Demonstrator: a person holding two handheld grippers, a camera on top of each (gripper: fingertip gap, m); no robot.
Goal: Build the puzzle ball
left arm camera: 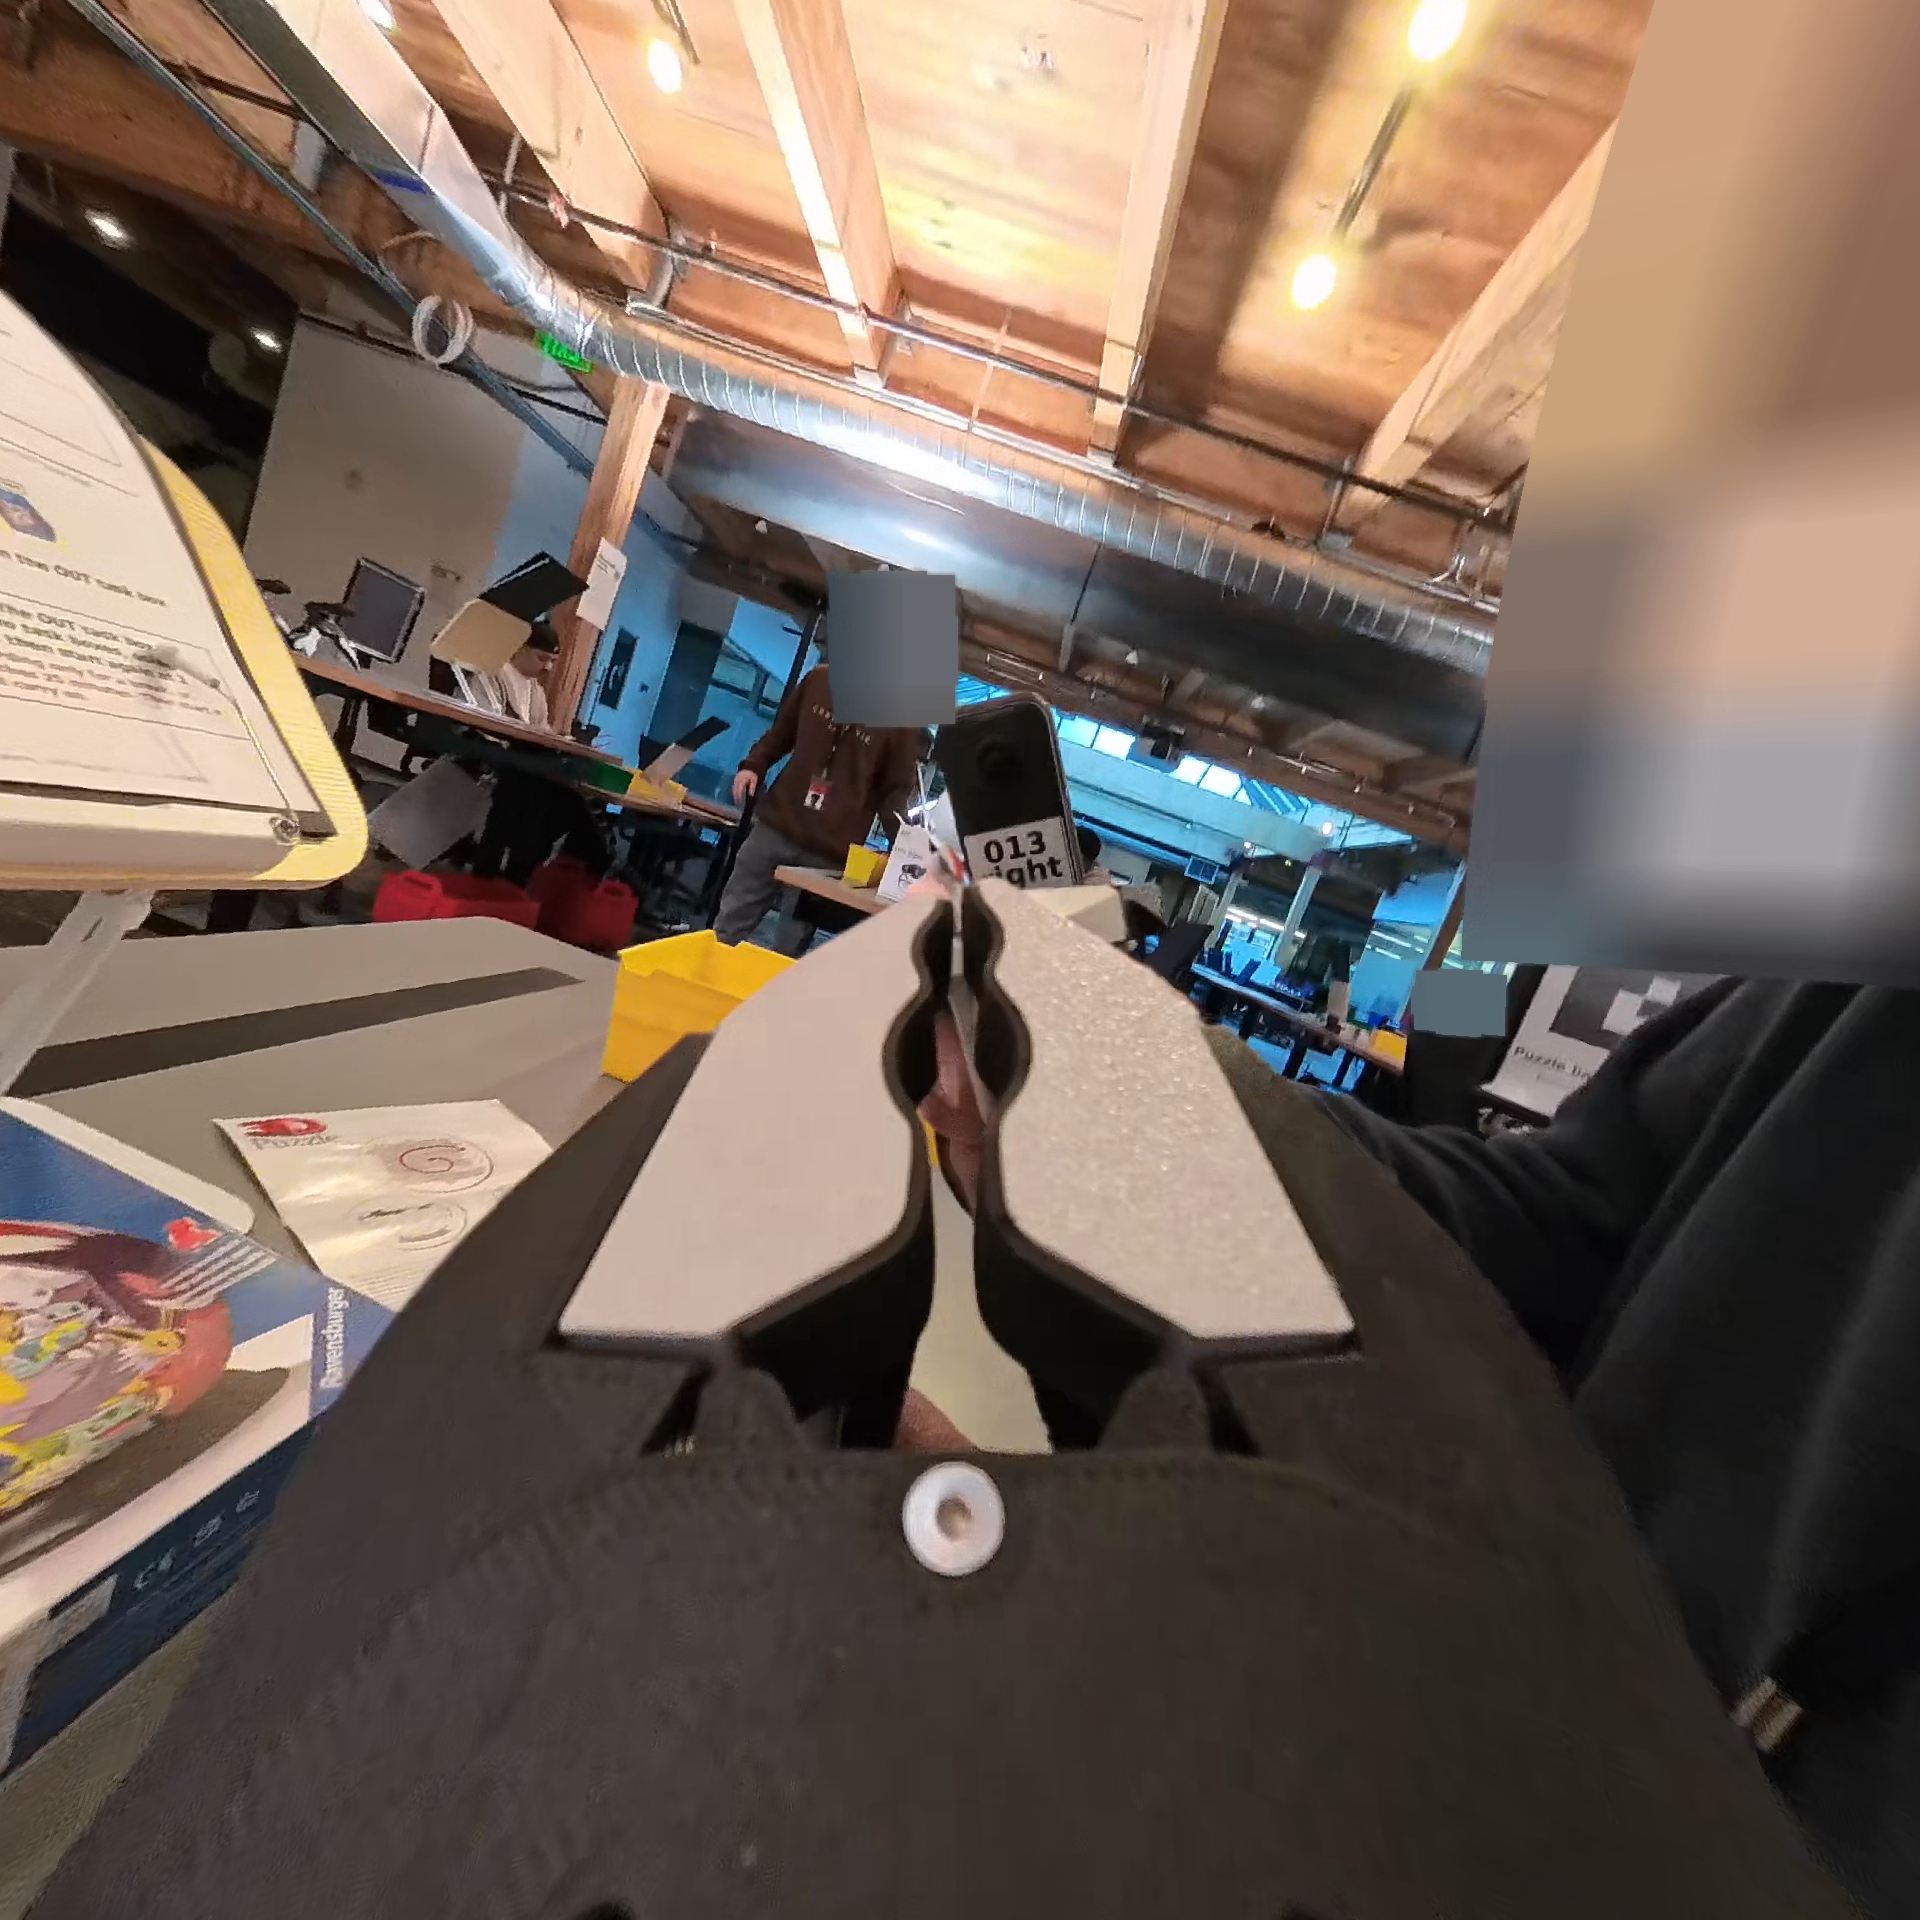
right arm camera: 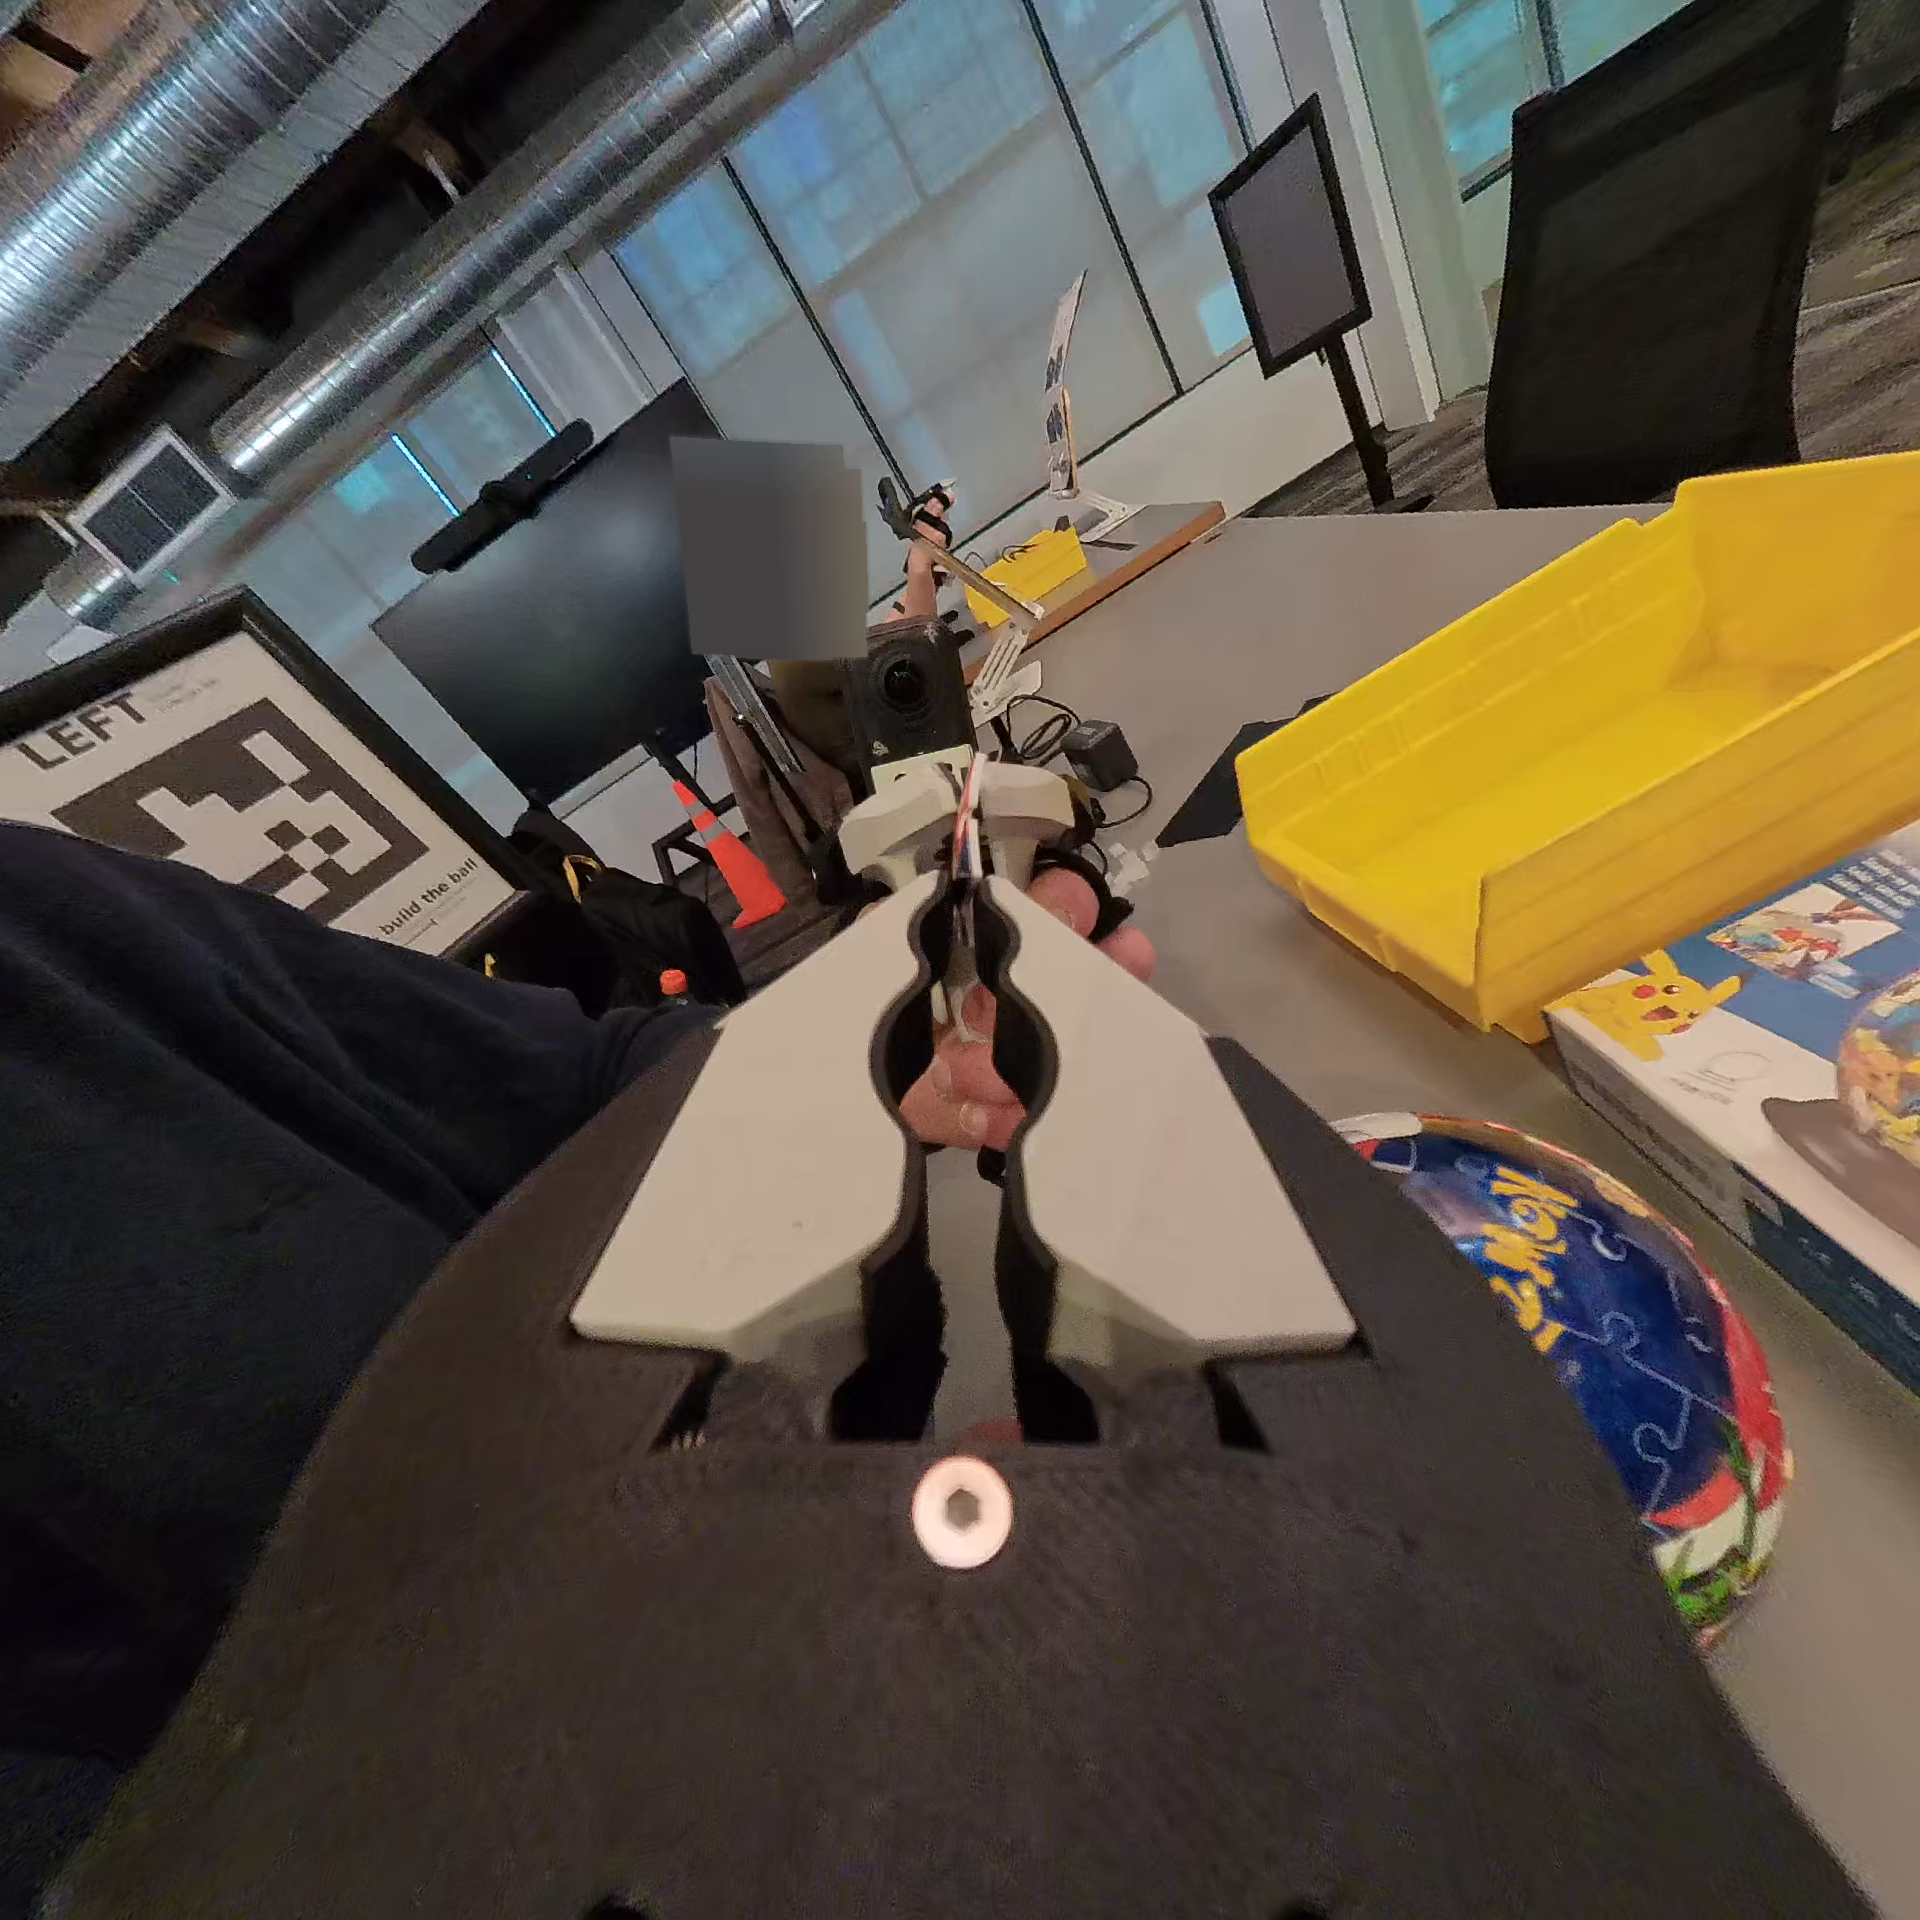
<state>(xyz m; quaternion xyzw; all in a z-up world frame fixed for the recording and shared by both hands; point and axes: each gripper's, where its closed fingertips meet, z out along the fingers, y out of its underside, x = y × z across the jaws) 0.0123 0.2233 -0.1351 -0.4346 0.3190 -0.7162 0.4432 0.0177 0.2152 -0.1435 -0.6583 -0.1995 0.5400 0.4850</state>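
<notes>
Thin card is the weak point: both tongs, left and right, pinch one puzzle piece edge-on in mid-air; twisting could bend it. The half-built ball sits near right on the desk.

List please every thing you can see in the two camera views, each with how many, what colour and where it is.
puzzle ball: one, part-built, blue with red and yellow, on the table right of the right gripper.
puzzle piece: one thin piece, edge-on, pinched between both grippers' tips.
puzzle box: one, blue and white, on the table at the left.
instruction sheet: one, white, flat on the table beside the box.
bin: one, yellow, on the table behind the box.
table: one, grey.
document stand: one, white pages, upper left.
marker sign: one, black and white, framed.
left gripper: one, grey fingers, shut.
right gripper: one, grey fingers, shut.
sleeve: dark blue.
</notes>
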